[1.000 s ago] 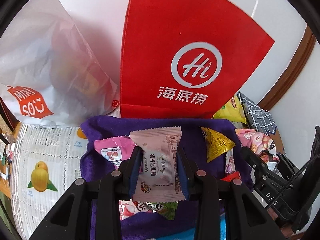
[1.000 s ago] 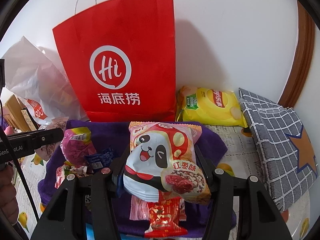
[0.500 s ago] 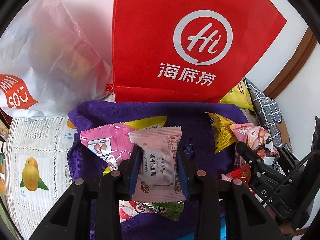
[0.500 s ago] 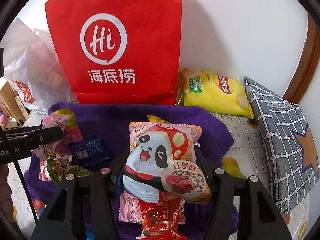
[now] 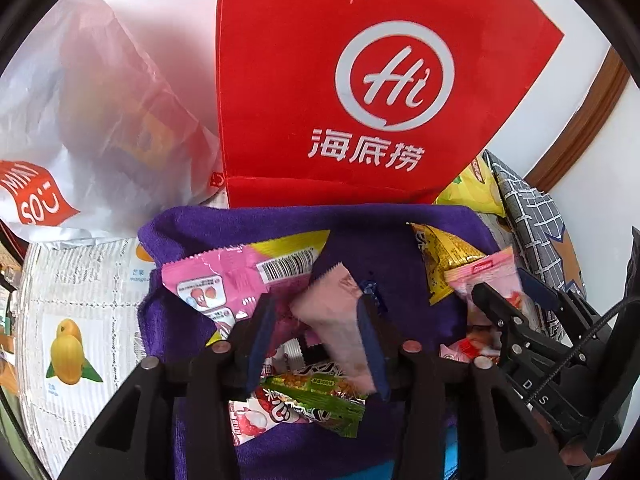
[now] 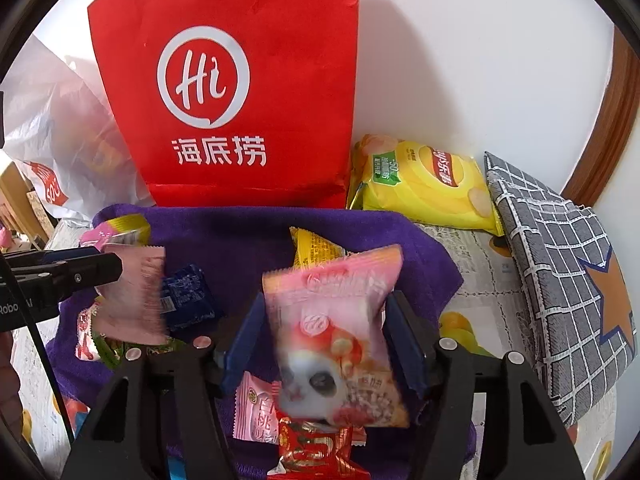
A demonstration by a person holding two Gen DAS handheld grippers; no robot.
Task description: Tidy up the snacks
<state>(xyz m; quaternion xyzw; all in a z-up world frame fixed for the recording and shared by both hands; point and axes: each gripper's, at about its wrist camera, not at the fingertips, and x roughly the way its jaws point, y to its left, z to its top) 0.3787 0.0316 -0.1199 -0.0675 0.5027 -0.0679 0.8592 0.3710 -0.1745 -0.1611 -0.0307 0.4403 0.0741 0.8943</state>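
My left gripper (image 5: 316, 312) has opened; the pale pink snack packet (image 5: 336, 320) is blurred and tilted between its jaws, slipping down over the purple cloth (image 5: 224, 228). It also shows in the right wrist view (image 6: 136, 292). My right gripper (image 6: 324, 328) has its jaws spread; the panda snack bag (image 6: 336, 344) is blurred between them, loose, above the cloth (image 6: 240, 236). Other snack packets lie on the cloth: a pink one (image 5: 224, 276), a yellow one (image 5: 444, 260), a green one (image 5: 316, 396), a blue one (image 6: 188, 300), a red one (image 6: 316, 452).
A red paper bag (image 5: 360, 80) stands behind the cloth against the wall. A white plastic bag (image 5: 80, 120) is at the left. A yellow chip bag (image 6: 424, 184) and a grey checked pouch (image 6: 560, 280) lie to the right.
Both grippers have opened. The pale pink packet and the panda bag, held firmly before, are now loose and dropping. Both grippers moved lower and closer to the cloth.
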